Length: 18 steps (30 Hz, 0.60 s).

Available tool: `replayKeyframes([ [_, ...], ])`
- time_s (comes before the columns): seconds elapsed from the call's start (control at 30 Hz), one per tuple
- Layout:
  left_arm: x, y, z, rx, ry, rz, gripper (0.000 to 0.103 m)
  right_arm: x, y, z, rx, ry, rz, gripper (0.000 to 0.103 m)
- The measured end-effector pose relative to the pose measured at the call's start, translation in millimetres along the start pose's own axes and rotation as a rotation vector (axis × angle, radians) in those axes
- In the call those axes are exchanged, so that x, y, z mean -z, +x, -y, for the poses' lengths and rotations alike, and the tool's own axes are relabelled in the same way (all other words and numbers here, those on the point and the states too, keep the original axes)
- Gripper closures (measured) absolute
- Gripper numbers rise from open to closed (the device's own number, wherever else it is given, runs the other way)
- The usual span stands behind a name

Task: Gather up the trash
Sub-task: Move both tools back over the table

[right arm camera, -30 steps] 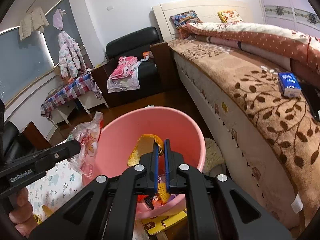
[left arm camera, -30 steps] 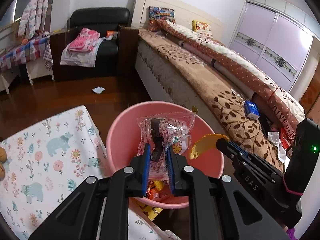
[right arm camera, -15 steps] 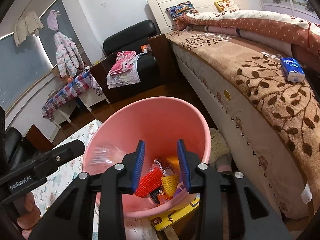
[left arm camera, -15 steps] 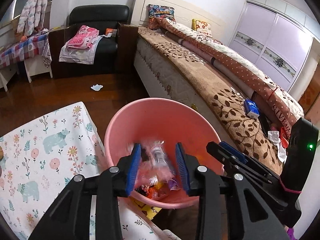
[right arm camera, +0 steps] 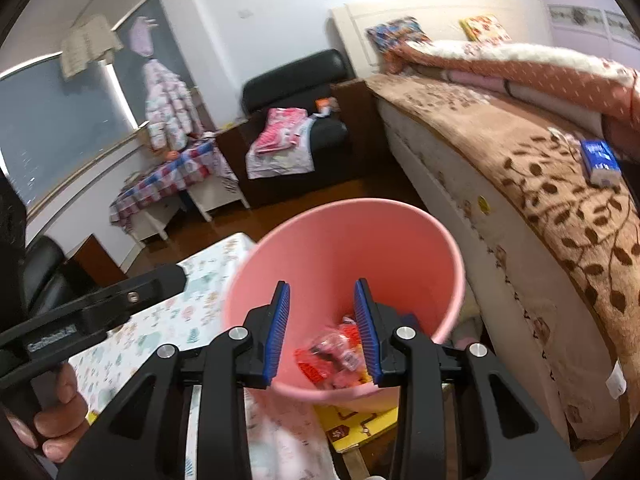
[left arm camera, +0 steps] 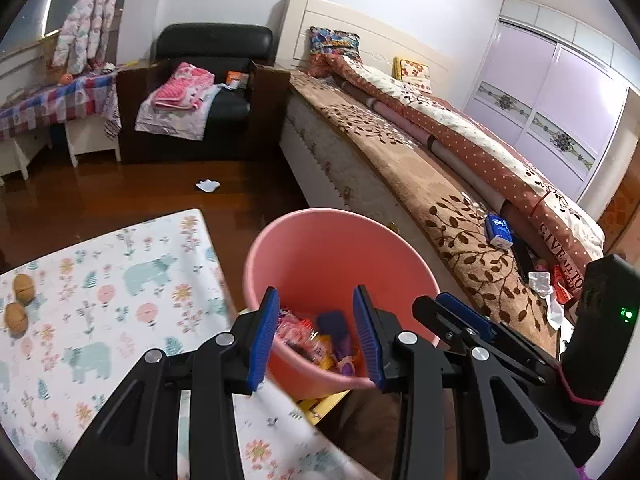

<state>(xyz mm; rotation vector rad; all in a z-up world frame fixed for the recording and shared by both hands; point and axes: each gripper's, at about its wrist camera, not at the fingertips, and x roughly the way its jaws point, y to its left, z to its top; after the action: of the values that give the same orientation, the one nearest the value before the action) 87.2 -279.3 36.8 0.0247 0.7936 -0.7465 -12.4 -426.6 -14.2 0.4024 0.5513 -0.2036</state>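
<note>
A pink bucket (left arm camera: 320,213) (right arm camera: 360,202) stands between the table and the bed, with several colourful wrappers (left arm camera: 316,340) (right arm camera: 332,354) lying at its bottom. My left gripper (left arm camera: 315,292) hovers over the bucket's near rim; its jaws are opening and nothing is between them. My right gripper (right arm camera: 322,285) also hangs above the near rim, open and empty. In the left wrist view the right gripper (left arm camera: 444,308) shows at the right of the bucket. A hand holds the left gripper (right arm camera: 168,276) at the left of the right wrist view.
A table with a floral bear cloth (left arm camera: 120,280) carries two walnuts (left arm camera: 22,286). On the bed (left arm camera: 420,184) lie a blue tissue pack (left arm camera: 498,230) and some wrappers (left arm camera: 548,284). A white scrap (left arm camera: 207,185) lies on the floor. A yellow box (right arm camera: 360,420) sits under the bucket.
Both grippers opened. The clear printed wrapper fell from the left one and the yellow wrapper from the right one into the bucket. Both grippers then drew back from it.
</note>
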Motion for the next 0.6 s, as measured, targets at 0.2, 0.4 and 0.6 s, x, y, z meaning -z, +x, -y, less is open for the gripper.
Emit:
replayKeyframes([
  [0.2, 20, -34, -14, -0.052, -0.019, 0.012, 0.065, 16, -13, -36, -0.083, -0.078, -0.026, 0.069],
  [0.4, 43, -74, -46, -0.131, -0.051, 0.016, 0.064, 39, -22, -76, -0.146, -0.165, -0.052, 0.069],
  [0.6, 62, -114, -83, -0.213, -0.097, 0.029, 0.059, 58, -20, -103, -0.17, -0.219, -0.109, 0.069],
])
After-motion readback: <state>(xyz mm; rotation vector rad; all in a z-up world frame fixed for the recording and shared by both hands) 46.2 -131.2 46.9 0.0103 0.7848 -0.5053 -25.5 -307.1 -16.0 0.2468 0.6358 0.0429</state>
